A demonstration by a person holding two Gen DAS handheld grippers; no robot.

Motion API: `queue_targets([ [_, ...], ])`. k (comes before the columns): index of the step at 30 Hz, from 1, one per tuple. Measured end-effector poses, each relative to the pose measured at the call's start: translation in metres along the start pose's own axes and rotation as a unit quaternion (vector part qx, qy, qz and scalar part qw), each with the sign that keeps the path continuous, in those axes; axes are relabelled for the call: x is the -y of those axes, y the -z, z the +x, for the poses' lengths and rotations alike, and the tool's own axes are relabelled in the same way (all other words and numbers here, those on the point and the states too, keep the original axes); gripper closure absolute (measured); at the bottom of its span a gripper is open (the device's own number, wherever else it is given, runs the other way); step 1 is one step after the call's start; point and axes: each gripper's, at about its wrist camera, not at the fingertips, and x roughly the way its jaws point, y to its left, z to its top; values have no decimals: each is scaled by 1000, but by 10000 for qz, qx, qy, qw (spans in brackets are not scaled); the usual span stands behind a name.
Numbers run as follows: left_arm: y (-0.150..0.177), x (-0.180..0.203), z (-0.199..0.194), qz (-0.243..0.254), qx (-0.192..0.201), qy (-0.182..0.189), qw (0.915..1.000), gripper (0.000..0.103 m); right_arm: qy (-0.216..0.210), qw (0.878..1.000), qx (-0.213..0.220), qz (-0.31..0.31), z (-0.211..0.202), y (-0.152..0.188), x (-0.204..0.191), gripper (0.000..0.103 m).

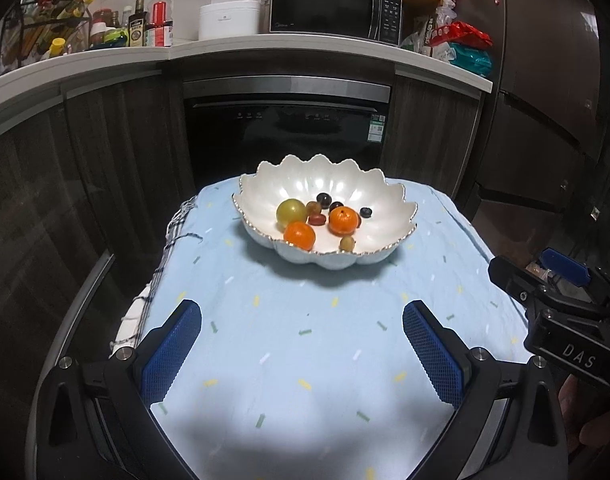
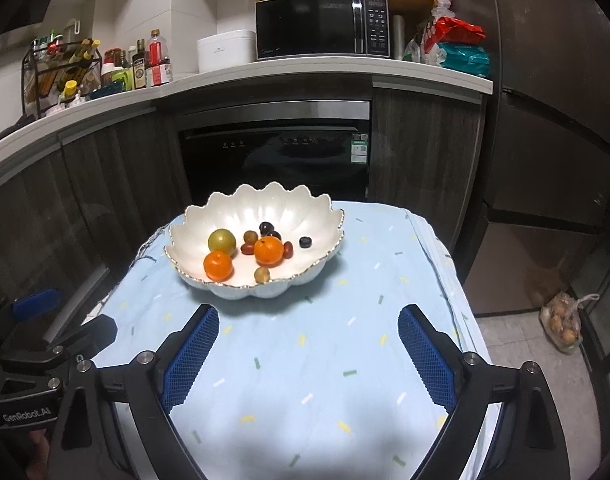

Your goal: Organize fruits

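A white scalloped bowl (image 1: 385,196) stands at the far end of the light blue tablecloth (image 1: 305,340); it also shows in the right wrist view (image 2: 305,216). In it lie two oranges (image 1: 299,235) (image 1: 343,220), a yellow-green fruit (image 1: 291,212), several dark grapes (image 1: 324,199) and small brownish fruits (image 1: 347,243). My left gripper (image 1: 303,312) is open and empty, hovering over the cloth short of the bowl. My right gripper (image 2: 308,318) is open and empty, just short of the bowl's near rim.
The right gripper's body (image 1: 561,312) shows at the left view's right edge. Behind the table are a dark oven (image 1: 285,128), a counter with bottles (image 1: 145,24) and a microwave (image 1: 335,8), and a fridge (image 2: 553,120). A bag (image 2: 563,324) lies on the floor, right.
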Motion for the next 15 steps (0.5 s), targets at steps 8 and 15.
queue_targets([
  [8,17,-2,-14,-30,28,-56,10000,0,59,9999,99,16,-15,13,2,11],
  [15,26,-5,-24,-100,90,-158,9998,0,109,9997,217,-89,-26,16,-1,11],
])
